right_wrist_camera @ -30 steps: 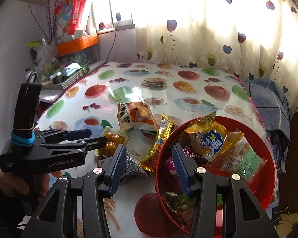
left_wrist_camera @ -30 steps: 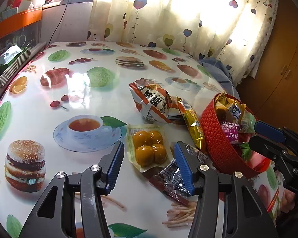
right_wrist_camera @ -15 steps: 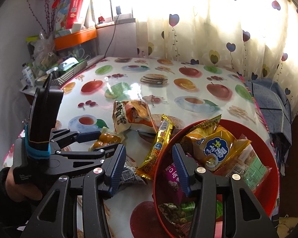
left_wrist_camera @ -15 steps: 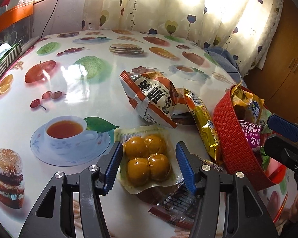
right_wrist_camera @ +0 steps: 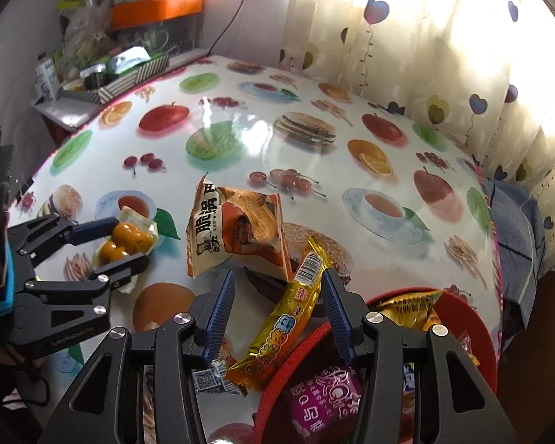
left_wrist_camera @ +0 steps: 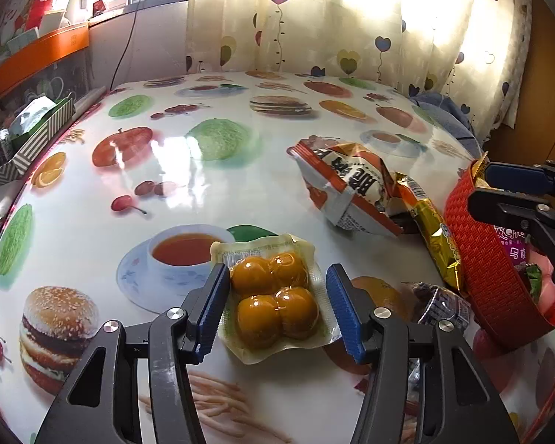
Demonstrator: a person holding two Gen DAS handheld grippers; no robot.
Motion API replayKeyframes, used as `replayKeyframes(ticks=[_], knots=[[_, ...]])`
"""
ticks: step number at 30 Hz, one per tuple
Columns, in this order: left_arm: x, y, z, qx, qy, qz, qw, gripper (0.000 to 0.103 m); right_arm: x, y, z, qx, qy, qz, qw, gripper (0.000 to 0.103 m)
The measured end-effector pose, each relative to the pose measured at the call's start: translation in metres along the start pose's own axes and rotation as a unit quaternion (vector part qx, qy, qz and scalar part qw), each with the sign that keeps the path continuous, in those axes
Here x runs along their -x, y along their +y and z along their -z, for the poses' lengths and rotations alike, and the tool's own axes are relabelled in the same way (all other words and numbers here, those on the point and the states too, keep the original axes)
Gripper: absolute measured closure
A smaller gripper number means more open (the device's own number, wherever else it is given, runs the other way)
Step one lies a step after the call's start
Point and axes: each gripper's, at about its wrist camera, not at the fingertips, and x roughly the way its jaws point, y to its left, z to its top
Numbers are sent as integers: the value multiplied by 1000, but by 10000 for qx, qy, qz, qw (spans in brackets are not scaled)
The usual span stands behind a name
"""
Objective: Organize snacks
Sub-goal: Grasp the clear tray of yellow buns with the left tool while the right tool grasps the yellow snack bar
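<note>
- Glossy fruit-print tablecloth [left_wrist_camera: 211,192] carries loose snacks; red basket [left_wrist_camera: 488,281] at three o'clock.
- Left gripper [left_wrist_camera: 277,307], jaws apart and just narrowing, straddles egg-yolk pack [left_wrist_camera: 273,299] untouched.
- Right gripper [right_wrist_camera: 277,314], apart, brackets yellow stick pack [right_wrist_camera: 285,329].
- Risk: slick film could squirt from closing pads.

This is a room in a home. A round counter [right_wrist_camera: 240,148] has a shiny cloth with pictures of apples, burgers, tea cups and cherries on it. Behind it hangs a light curtain [left_wrist_camera: 351,37] with little hearts, and sun shines through the window. A wooden cupboard [left_wrist_camera: 547,85] stands in the corner. An orange shelf [right_wrist_camera: 155,9] by the wall is full of boxes and bags. A striped box [right_wrist_camera: 129,77] of small things sits at the side. A red basket [left_wrist_camera: 484,259] holds snack bags [right_wrist_camera: 240,229], like at somebody's house.
</note>
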Motion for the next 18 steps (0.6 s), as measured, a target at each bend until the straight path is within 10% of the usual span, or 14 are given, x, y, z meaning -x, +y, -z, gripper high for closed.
replayKeyframes(ticks=[12,18], knots=[[11,28,10,264,-47,-84,9996,48,-73,-5,-27,810,2001,-78,9764,56],[14,30,13,297,-12,-14,9996,48,-69,23,-29,871,1805,-1020,9744,61]])
